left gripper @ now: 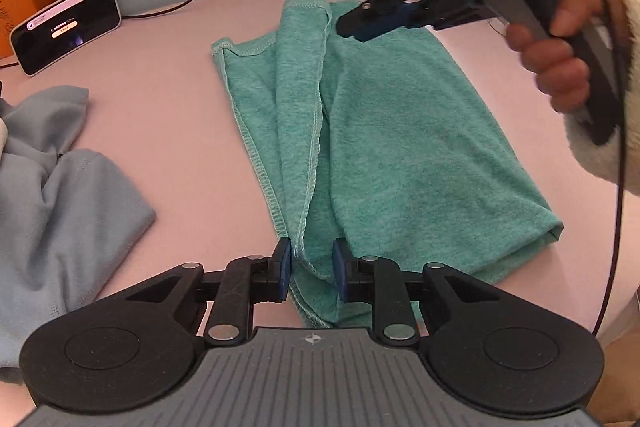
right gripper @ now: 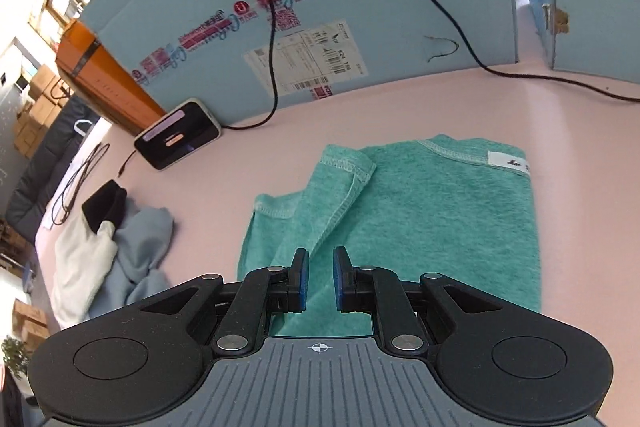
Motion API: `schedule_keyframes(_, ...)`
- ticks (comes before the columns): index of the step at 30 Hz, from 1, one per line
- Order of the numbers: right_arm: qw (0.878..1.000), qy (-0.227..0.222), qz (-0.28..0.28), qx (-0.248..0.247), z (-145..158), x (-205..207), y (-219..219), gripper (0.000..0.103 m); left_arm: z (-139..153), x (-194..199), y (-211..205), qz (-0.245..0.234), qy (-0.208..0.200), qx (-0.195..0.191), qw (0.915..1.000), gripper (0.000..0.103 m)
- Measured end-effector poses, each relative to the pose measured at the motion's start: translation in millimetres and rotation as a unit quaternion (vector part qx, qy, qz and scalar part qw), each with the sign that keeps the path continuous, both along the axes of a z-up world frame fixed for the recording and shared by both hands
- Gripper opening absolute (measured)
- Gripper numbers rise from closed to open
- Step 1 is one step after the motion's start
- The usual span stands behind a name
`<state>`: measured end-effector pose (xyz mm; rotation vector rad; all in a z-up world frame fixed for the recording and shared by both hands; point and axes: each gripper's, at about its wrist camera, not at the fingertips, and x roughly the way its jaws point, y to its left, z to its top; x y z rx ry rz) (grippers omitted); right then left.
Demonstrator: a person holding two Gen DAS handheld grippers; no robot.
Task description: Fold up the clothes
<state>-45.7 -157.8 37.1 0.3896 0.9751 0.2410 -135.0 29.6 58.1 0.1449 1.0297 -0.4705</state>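
A green shirt (left gripper: 400, 147) (right gripper: 420, 227) lies folded lengthwise on the pink table (left gripper: 160, 107), its sleeve laid back over the body and its white neck label (right gripper: 508, 161) at the far end. My left gripper (left gripper: 311, 263) hovers at the shirt's near end. Its jaws stand a little apart with the stitched fold edge showing between them, and the pads do not press it. My right gripper (right gripper: 320, 275) (left gripper: 348, 27) is held by a hand (left gripper: 560, 67) above the shirt's far part. It stands narrowly open with nothing between its fingers.
A crumpled blue-grey garment (left gripper: 60, 207) (right gripper: 144, 247) lies at the left with a white and black cloth (right gripper: 84, 259) on it. A phone (left gripper: 66, 27) (right gripper: 176, 135) leans at the back left. Blue cardboard panels (right gripper: 400, 27) wall the far edge, and black cables (right gripper: 560, 83) trail across the table.
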Motion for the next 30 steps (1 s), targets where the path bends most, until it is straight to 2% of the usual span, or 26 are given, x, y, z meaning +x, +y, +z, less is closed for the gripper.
schedule_keyframes(1,1.0,0.008,0.001,-0.007,-5.7,9.3,3.2,0.015,-1.0,0.3,2.2,0.004,0.003,-0.006,1.0,0.02)
schedule_keyframes(3,1.0,0.019,0.001,-0.023,-17.1,25.2,9.1,0.033,-2.7,0.9,6.7,0.013,0.008,-0.018,0.9997,0.016)
schedule_keyframes(5,0.999,0.021,-0.005,-0.032,-25.9,35.9,13.2,0.033,-2.2,1.3,11.3,0.021,0.017,-0.039,0.9988,0.01)
schedule_keyframes(6,1.0,0.014,-0.005,-0.028,-27.2,39.1,15.1,0.032,-1.4,2.0,14.3,0.024,0.025,-0.056,0.9978,0.007)
schedule_keyframes(7,0.999,0.007,-0.003,-0.036,-25.0,41.3,19.3,0.028,-0.7,2.7,16.5,0.025,0.035,-0.073,0.9964,0.007)
schedule_keyframes(10,0.998,-0.014,0.009,-0.058,-16.8,48.2,31.9,0.002,6.6,0.6,28.4,0.043,0.06,-0.12,0.99,0.005)
schedule_keyframes(13,0.998,-0.033,0.038,-0.044,-2.7,55.0,44.7,0.002,12.7,-5.5,42.0,0.071,0.083,-0.161,0.9809,0.005)
schedule_keyframes(16,0.997,-0.035,0.072,-0.024,7.0,62.6,62.6,0.002,16.5,-13.2,48.1,0.075,0.093,-0.174,0.9774,0.005)
schedule_keyframes(19,0.994,-0.023,0.104,-0.021,0.1,70.6,84.7,0.003,9.8,-17.1,47.4,0.071,0.116,-0.187,0.9728,0.005)
schedule_keyframes(21,0.994,0.003,0.114,-0.002,-14.9,78.3,93.8,0.008,3.0,-19.5,44.5,0.075,0.128,-0.173,0.9737,0.005)
schedule_keyframes(24,0.995,0.039,0.079,0.051,-30.8,86.2,89.1,0.01,2.7,-24.1,48.1,0.085,0.123,-0.166,0.9748,0.007)
schedule_keyframes(27,0.995,0.024,0.055,0.081,-19.6,78.8,68.9,0.01,11.9,-26.7,56.0,0.094,0.093,-0.167,0.9771,0.011)
schedule_keyframes(30,0.995,0.002,0.051,0.081,0.6,66.2,45.7,0.01,27.0,-24.5,53.0,0.069,0.052,-0.177,0.9804,0.015)
